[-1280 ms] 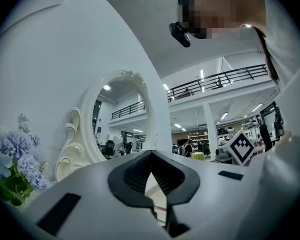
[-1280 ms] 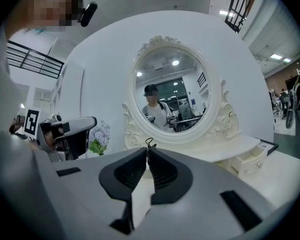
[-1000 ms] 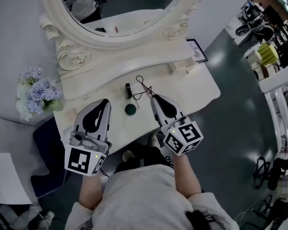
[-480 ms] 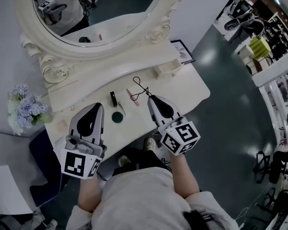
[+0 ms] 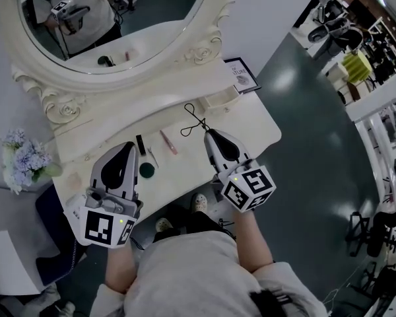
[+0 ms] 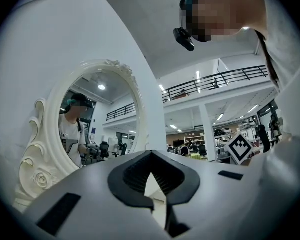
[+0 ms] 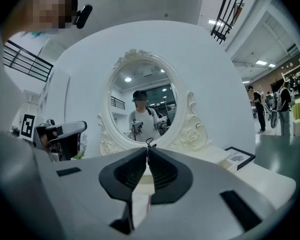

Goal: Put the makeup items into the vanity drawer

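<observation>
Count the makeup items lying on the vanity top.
4, ahead of the left gripper: black tube, thin stick, pink stick, round dark compact. Right gripper holds a fifth, a wire loop.

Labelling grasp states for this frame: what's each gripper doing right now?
Left gripper: closed, nothing between its fingers.
Right gripper: closed on the end of the black looped wire item.

An oval mirror in a carved white frame stands on a cream vanity against a plain white wall. Flowers sit left of the mirror and a framed card right of it. Farther right, dark glossy floor reaches cluttered shelves. Ceiling strip lights glow above a railed balcony.
</observation>
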`<state>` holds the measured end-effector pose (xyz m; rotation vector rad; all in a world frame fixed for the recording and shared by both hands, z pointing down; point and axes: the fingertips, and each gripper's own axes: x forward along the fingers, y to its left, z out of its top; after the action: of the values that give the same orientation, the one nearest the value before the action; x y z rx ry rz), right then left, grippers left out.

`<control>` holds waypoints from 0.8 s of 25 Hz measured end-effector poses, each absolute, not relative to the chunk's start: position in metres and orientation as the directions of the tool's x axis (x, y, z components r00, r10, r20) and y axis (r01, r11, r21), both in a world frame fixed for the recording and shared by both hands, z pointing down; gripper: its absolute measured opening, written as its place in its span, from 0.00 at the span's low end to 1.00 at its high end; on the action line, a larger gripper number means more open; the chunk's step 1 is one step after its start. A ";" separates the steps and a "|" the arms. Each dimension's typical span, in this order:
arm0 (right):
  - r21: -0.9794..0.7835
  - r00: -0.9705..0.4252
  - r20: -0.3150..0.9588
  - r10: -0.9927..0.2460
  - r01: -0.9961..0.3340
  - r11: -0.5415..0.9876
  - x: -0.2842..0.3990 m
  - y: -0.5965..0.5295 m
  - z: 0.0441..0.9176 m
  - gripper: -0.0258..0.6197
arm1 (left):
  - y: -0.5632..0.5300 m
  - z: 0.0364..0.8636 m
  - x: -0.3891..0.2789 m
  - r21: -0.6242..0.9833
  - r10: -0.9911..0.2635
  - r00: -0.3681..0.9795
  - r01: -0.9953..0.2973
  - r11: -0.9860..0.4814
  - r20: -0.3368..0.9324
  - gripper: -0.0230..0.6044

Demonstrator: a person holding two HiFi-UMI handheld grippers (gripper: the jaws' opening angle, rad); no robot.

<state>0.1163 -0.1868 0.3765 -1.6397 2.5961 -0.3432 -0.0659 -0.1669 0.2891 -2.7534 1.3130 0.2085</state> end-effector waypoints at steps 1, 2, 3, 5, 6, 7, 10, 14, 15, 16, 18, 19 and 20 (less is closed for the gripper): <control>-0.215 -0.436 0.075 -0.897 -0.885 0.412 0.121 -0.189 0.376 0.09 | -0.169 0.289 -0.062 -0.017 -0.767 0.621 -0.779 -0.627 -0.158 0.06; -0.215 -0.436 0.076 -0.897 -0.885 0.412 0.126 -0.191 0.377 0.09 | -0.171 0.288 -0.058 -0.018 -0.769 0.620 -0.780 -0.625 -0.158 0.06; -0.216 -0.435 0.077 -0.897 -0.886 0.411 0.131 -0.193 0.377 0.09 | -0.173 0.288 -0.054 -0.019 -0.770 0.619 -0.781 -0.624 -0.157 0.06; -0.219 -0.434 0.079 -0.898 -0.886 0.409 0.141 -0.198 0.378 0.09 | -0.176 0.287 -0.046 -0.021 -0.772 0.616 -0.784 -0.620 -0.156 0.06; -0.220 -0.432 0.079 -0.898 -0.886 0.407 0.146 -0.200 0.378 0.09 | -0.178 0.287 -0.042 -0.022 -0.774 0.614 -0.785 -0.619 -0.156 0.06; -0.222 -0.431 0.079 -0.899 -0.887 0.405 0.151 -0.202 0.379 0.09 | -0.179 0.287 -0.039 -0.024 -0.776 0.612 -0.787 -0.616 -0.155 0.06; -0.224 -0.424 0.083 -0.902 -0.890 0.398 0.167 -0.206 0.381 0.09 | -0.181 0.287 -0.030 -0.026 -0.779 0.607 -0.791 -0.611 -0.154 0.06; -0.230 -0.422 0.093 -0.902 -0.891 0.393 0.186 -0.212 0.385 0.09 | -0.185 0.289 -0.016 -0.029 -0.785 0.602 -0.796 -0.605 -0.148 0.06; -0.230 -0.421 0.098 -0.902 -0.891 0.391 0.191 -0.214 0.386 0.09 | -0.186 0.289 -0.013 -0.030 -0.787 0.600 -0.798 -0.603 -0.147 0.06; -0.231 -0.421 0.103 -0.901 -0.891 0.390 0.196 -0.215 0.388 0.09 | -0.187 0.289 -0.010 -0.031 -0.789 0.598 -0.799 -0.600 -0.145 0.06; -0.234 -0.421 0.115 -0.900 -0.892 0.387 0.205 -0.219 0.391 0.09 | -0.190 0.289 -0.004 -0.034 -0.793 0.592 -0.804 -0.594 -0.143 0.06; -0.237 -0.420 0.122 -0.899 -0.892 0.385 0.210 -0.221 0.392 0.09 | -0.191 0.289 -0.002 -0.035 -0.795 0.590 -0.806 -0.591 -0.141 0.06; -0.238 -0.419 0.130 -0.898 -0.893 0.382 0.215 -0.223 0.395 0.09 | -0.192 0.290 0.001 -0.037 -0.798 0.587 -0.808 -0.588 -0.139 0.06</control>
<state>0.2147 -0.2228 0.3949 -1.6812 2.5945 -0.4265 0.0010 -0.1924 0.2899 -2.7120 1.3758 0.1641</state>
